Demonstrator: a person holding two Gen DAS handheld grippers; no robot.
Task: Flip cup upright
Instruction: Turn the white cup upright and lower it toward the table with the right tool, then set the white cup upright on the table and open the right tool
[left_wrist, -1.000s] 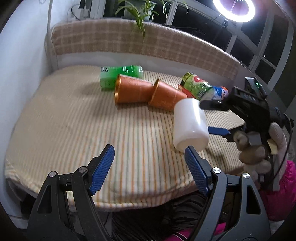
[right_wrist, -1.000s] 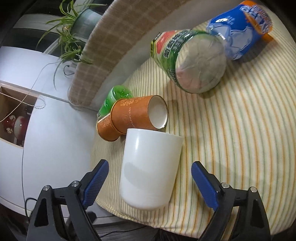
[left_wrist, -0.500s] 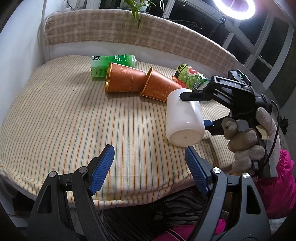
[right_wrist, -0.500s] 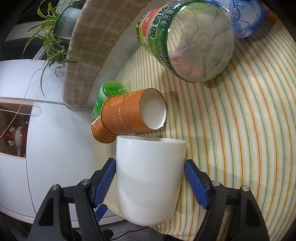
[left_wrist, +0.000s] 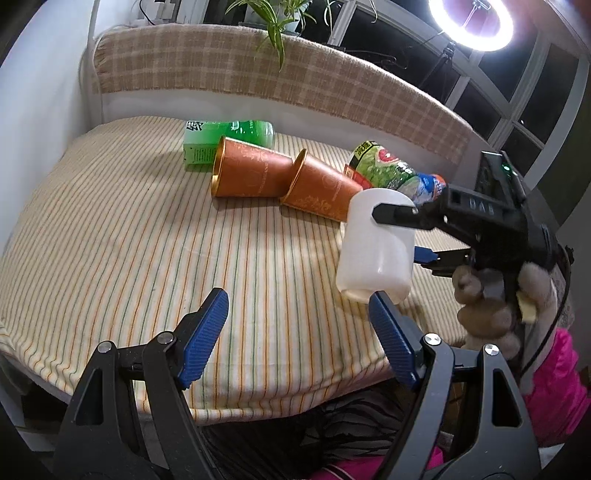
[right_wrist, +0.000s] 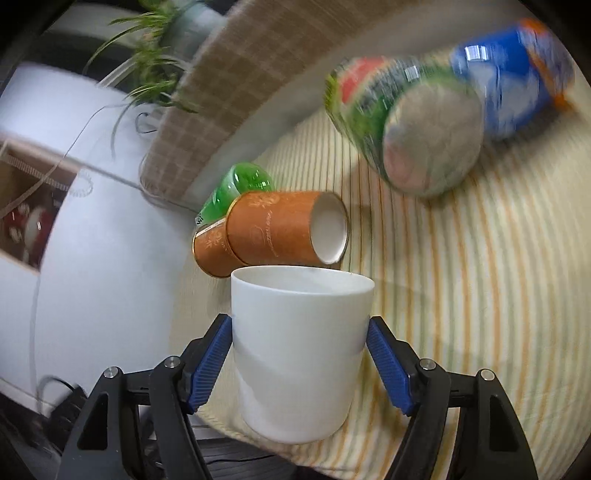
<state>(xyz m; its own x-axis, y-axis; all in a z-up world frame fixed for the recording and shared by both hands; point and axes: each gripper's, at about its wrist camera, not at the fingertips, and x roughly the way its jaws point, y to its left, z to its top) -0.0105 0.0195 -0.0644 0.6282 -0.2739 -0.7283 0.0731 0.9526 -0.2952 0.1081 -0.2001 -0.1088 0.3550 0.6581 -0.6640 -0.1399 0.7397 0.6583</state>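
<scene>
My right gripper (right_wrist: 299, 365) is shut on the white cup (right_wrist: 295, 354), its blue pads pressed on both sides of the cup. In the left wrist view the white cup (left_wrist: 376, 247) is held above the striped cloth, mouth up and nearly upright, gripped from the right by the right gripper (left_wrist: 410, 236). My left gripper (left_wrist: 299, 332) is open and empty, low over the table's front edge, its right pad just below the cup.
Two orange paper cups (left_wrist: 255, 173) (left_wrist: 325, 188) lie on their sides on the striped tablecloth (left_wrist: 129, 240). A green bottle (left_wrist: 229, 140) lies behind them. A green snack can (left_wrist: 384, 166) and a blue container (right_wrist: 513, 81) lie at the right. A padded backrest (left_wrist: 258, 74) runs behind.
The right gripper closed on the white cup, lifted it off the cloth and turned it from lying on its side to nearly upright. The left gripper stayed open.
</scene>
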